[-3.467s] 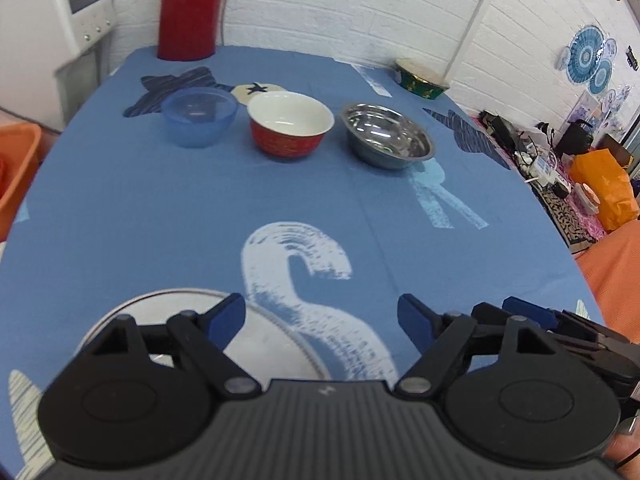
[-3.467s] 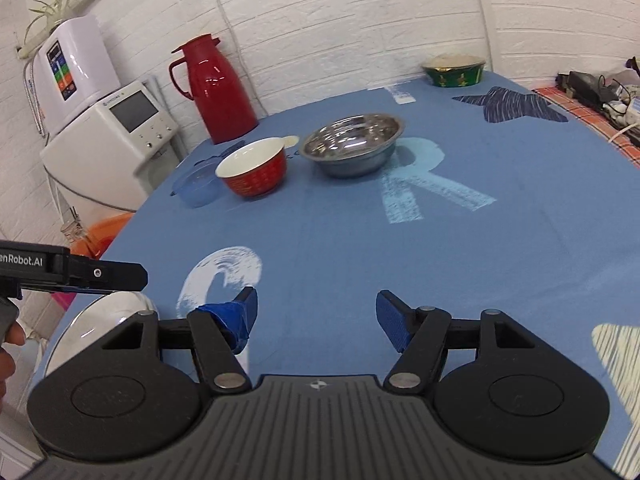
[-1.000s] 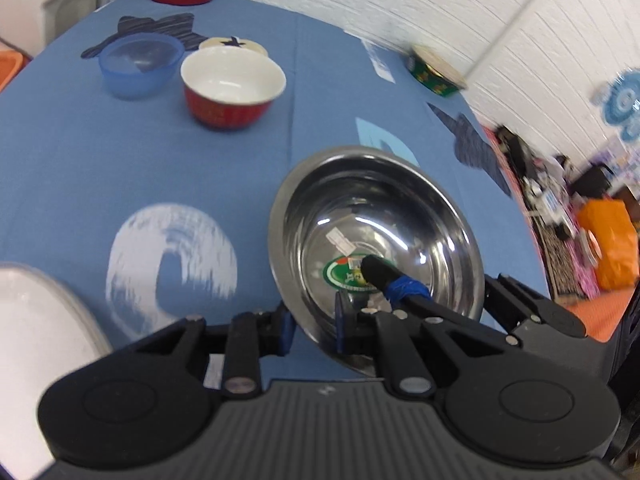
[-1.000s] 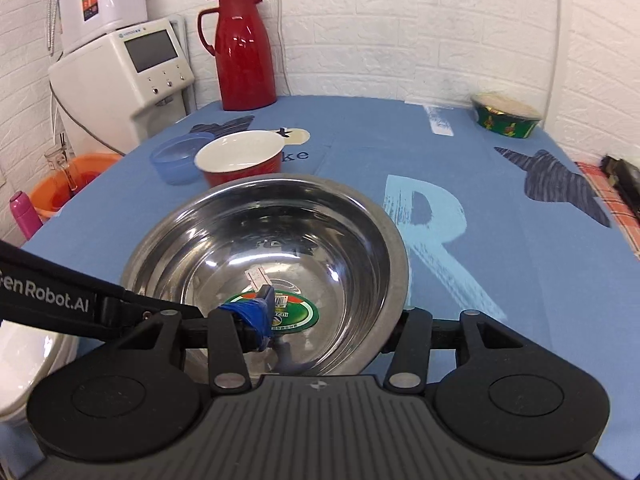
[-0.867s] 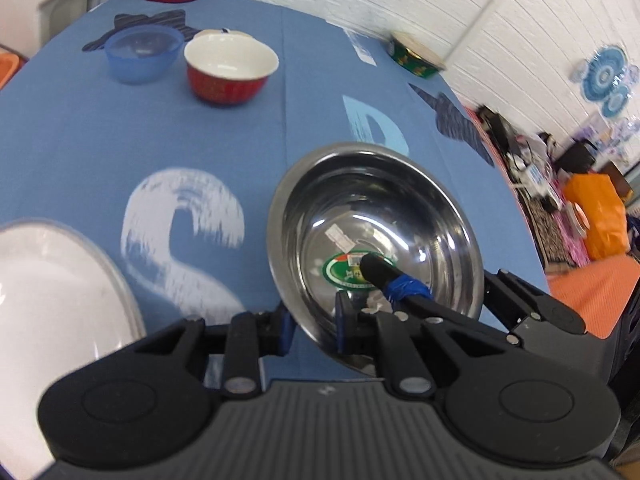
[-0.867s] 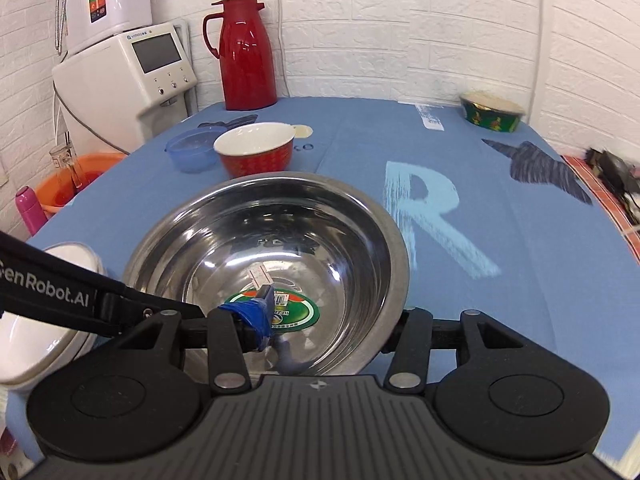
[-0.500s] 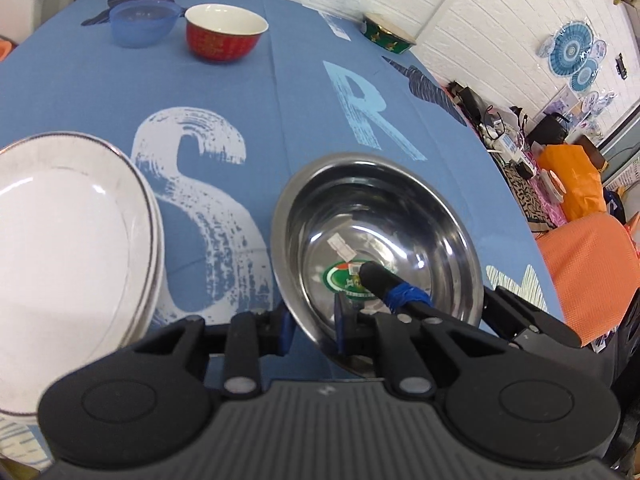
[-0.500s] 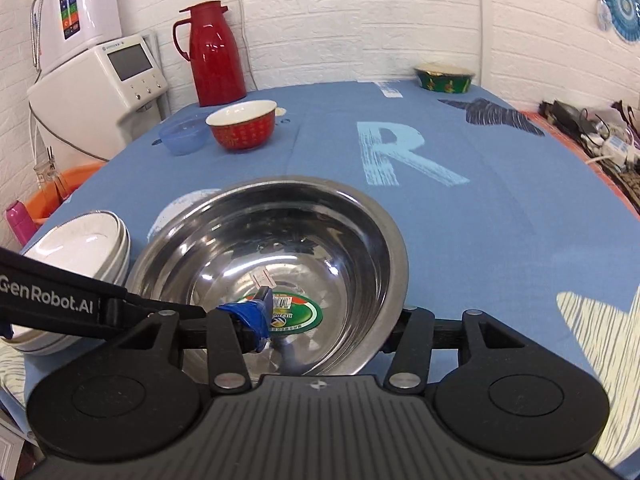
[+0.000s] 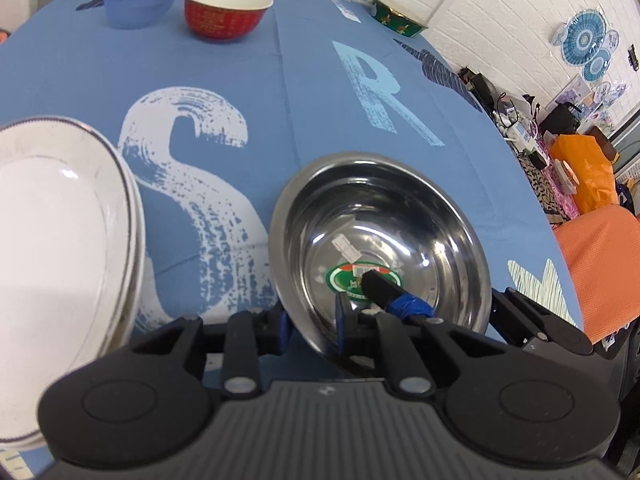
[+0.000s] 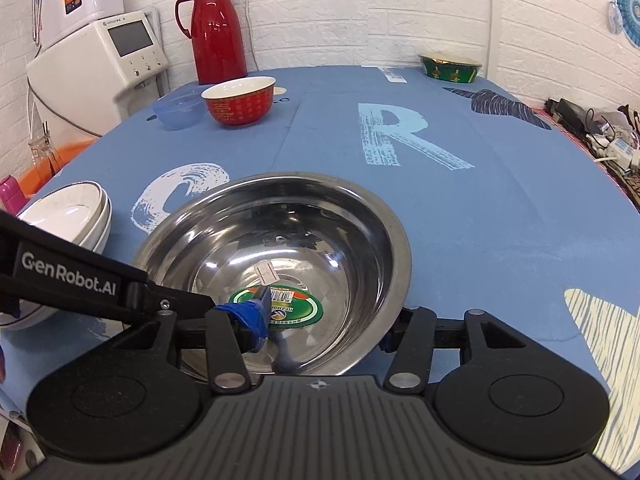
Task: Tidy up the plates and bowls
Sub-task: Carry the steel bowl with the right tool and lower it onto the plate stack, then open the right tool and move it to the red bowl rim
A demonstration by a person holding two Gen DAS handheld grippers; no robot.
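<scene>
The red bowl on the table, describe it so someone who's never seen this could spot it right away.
Start at the tall red thermos jug at the far edge of the blue tablecloth. Just in front of it stands the red bowl, beside a translucent blue plastic bowl. It alone is red outside with gold characters and white inside.

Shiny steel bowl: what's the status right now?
Both grippers, left gripper and right gripper, clamped on the steel bowl's near rim. Stack of white plates close on its left. Blue tablecloth ahead bare.
</scene>
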